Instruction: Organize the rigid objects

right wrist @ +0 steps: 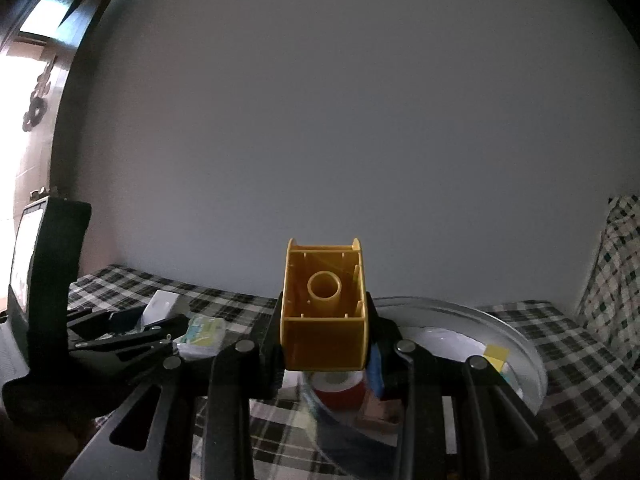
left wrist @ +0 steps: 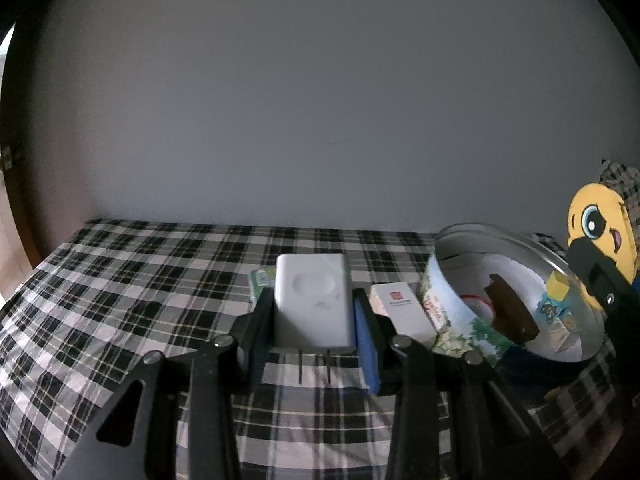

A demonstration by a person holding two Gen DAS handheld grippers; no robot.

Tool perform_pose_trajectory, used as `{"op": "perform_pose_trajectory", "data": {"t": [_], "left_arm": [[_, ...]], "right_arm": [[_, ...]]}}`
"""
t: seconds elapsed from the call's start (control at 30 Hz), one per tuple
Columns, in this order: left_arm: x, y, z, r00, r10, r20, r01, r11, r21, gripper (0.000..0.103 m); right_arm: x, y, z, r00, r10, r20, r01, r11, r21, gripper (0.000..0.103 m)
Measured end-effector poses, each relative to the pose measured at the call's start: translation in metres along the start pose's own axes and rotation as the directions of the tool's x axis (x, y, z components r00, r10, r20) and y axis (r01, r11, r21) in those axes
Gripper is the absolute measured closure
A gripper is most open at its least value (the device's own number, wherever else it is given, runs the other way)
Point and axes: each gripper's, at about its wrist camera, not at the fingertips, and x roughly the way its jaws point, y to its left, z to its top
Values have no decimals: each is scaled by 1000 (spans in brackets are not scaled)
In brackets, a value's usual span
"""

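Black-and-white checked cloth covers the whole surface under both grippers and runs back to a plain pale wall. On the cloth sits a round metal tin with a printed side; in it lie a red-and-white roll, a dark brown piece and a small yellow block. A yellow cartoon-faced figure stands behind the tin at the right edge of the left wrist view. Just left of the tin lies a white box with a red mark, and further left a small green-and-white packet. The left gripper has its jaws partly closed on a white plug-in charger, prongs pointing toward the camera, held above the cloth. The right gripper has its jaws drawn in tight on a yellow hollow toy brick, open underside facing the camera, held over the near rim of the tin.
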Motion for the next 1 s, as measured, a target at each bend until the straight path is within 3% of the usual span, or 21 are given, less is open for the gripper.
{"op": "perform_pose_trajectory", "data": {"t": [0.73, 1.0], "left_arm": [[2, -64, 10, 997, -79, 12, 78, 995, 59, 66], [5, -80, 12, 995, -100, 11, 99, 993, 69, 66]], "right_arm": [[-4, -22, 2, 993, -113, 27, 112, 993, 36, 69], [-24, -51, 12, 988, -150, 31, 148, 987, 55, 69]]}}
